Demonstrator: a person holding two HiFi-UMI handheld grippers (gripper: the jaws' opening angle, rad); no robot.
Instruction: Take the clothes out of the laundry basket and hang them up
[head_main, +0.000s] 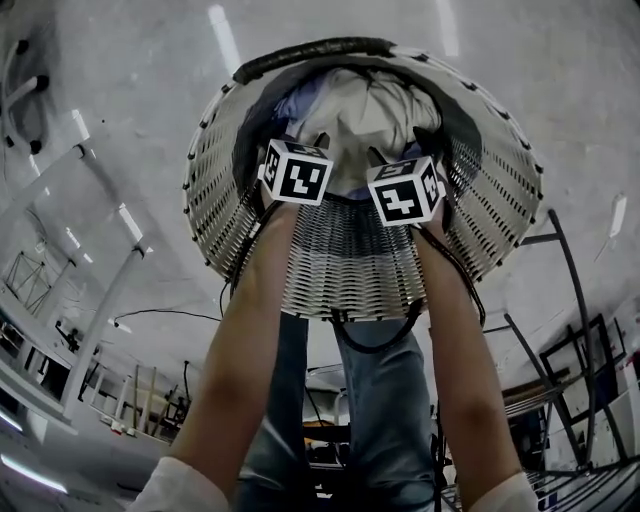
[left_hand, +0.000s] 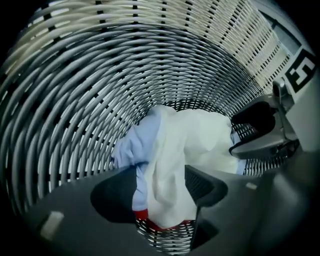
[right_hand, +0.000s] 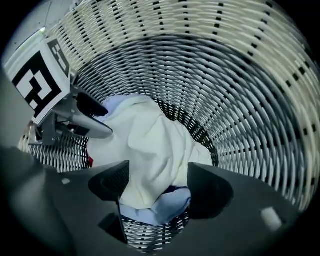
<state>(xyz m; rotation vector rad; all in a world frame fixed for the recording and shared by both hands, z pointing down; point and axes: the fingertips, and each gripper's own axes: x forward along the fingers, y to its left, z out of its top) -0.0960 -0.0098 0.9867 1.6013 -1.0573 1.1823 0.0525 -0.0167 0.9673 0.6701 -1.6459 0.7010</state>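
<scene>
The clothes are lying bunched at the bottom of the laundry basket (head_main: 350, 260): a white garment (left_hand: 195, 145) is sitting crumpled on top, a light blue garment (left_hand: 135, 147) is peeking out from under and beside it, and a small red piece (left_hand: 142, 216) is showing at the edge of the pile against the basket floor. The white cloth is looking soft and deeply creased, with no collar or sleeve that can be made out.

Both tools are reaching down inside the basket, side by side over the pile. The left gripper (left_hand: 162, 176) is holding its jaws moderately apart, with a fold of the white and blue cloth lying between them. The right gripper (right_hand: 157, 176) is doing the same from the opposite side of the basket, its jaws apart around white cloth with blue beneath.

This appears to be the picking-up step, with nothing lifted yet. The next move is likely calling for the jaws to close firmly on the white garment alone and then raise it clear of the basket rim. The blue garment is lying so close that it may come up too.
</scene>
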